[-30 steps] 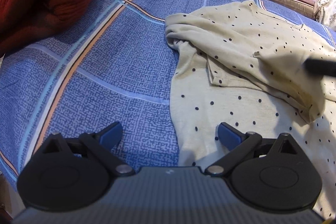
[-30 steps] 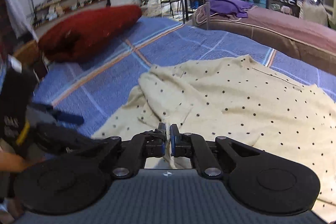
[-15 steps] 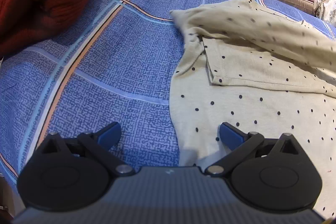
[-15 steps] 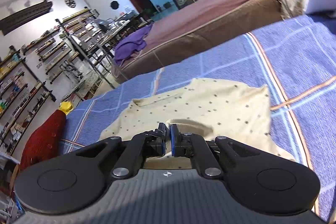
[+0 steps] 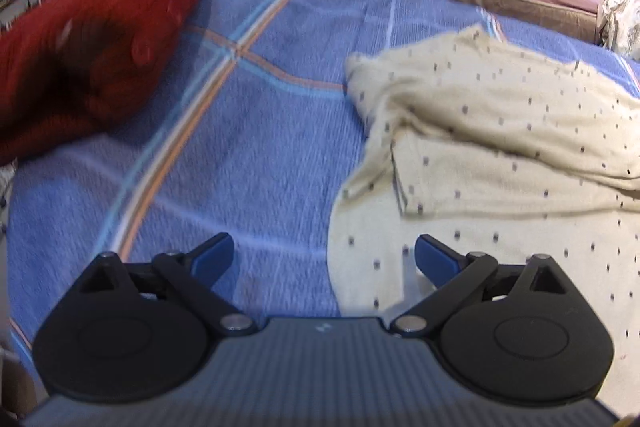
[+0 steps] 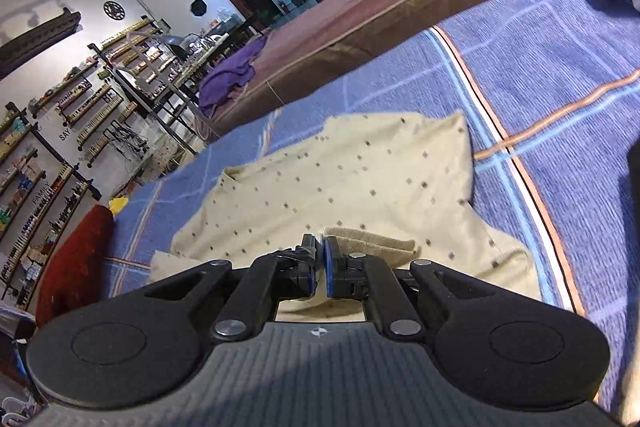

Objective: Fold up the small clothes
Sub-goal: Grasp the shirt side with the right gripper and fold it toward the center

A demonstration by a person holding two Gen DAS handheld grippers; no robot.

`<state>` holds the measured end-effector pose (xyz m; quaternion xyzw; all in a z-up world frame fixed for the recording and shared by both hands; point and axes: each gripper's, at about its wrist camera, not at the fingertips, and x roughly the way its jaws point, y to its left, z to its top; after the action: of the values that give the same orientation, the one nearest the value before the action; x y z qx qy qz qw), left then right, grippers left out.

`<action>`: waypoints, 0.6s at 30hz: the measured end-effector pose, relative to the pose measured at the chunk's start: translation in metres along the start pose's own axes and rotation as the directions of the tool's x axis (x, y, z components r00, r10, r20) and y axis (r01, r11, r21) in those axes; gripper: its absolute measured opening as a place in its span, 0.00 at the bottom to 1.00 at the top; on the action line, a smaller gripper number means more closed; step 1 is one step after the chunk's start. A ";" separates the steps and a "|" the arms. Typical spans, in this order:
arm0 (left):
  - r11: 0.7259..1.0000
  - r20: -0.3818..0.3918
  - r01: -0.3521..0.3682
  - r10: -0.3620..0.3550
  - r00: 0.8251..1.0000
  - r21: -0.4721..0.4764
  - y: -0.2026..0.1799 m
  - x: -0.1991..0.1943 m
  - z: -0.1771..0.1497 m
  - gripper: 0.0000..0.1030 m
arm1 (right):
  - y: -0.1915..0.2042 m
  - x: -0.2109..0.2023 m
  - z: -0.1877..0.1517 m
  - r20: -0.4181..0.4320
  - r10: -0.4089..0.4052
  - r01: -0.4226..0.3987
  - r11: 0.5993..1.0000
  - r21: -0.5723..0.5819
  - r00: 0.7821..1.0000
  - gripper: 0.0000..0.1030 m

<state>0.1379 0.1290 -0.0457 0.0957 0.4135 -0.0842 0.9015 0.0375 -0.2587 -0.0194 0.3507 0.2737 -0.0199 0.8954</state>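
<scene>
We see the cream polka-dot garment point(image 5: 500, 147) lying partly folded on the blue plaid bedsheet point(image 5: 248, 131), a red knitted item point(image 5: 92, 47) well apart. Our left gripper point(image 5: 324, 259), jaws wide though just narrowing, straddles the garment's edge. Our right gripper point(image 6: 319, 259) is clamped on a fold of fabric.

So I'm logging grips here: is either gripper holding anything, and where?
The right gripper is shut on the dotted shirt at a ribbed hem edge. The left gripper is open and holds nothing.
</scene>
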 end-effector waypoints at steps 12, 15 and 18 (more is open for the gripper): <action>0.942 0.138 -0.107 0.065 0.988 0.318 -0.063 0.061 0.043 0.65 | 0.068 0.009 0.106 0.109 0.194 -0.189 0.980 -0.056 0.975 0.08; 0.960 0.118 -0.071 0.040 0.992 0.272 -0.055 0.059 0.051 0.24 | 0.058 0.022 0.119 0.111 0.153 -0.149 0.988 -0.043 0.982 0.08; 0.974 0.121 -0.068 0.042 0.992 0.217 -0.041 0.056 0.059 0.21 | 0.047 0.038 0.129 0.113 0.080 -0.075 0.996 -0.051 0.990 0.08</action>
<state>0.2069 0.0712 -0.0547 0.2015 0.3459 -0.1099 0.9097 0.1417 -0.2999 0.0687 0.3384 0.2084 0.0013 0.9177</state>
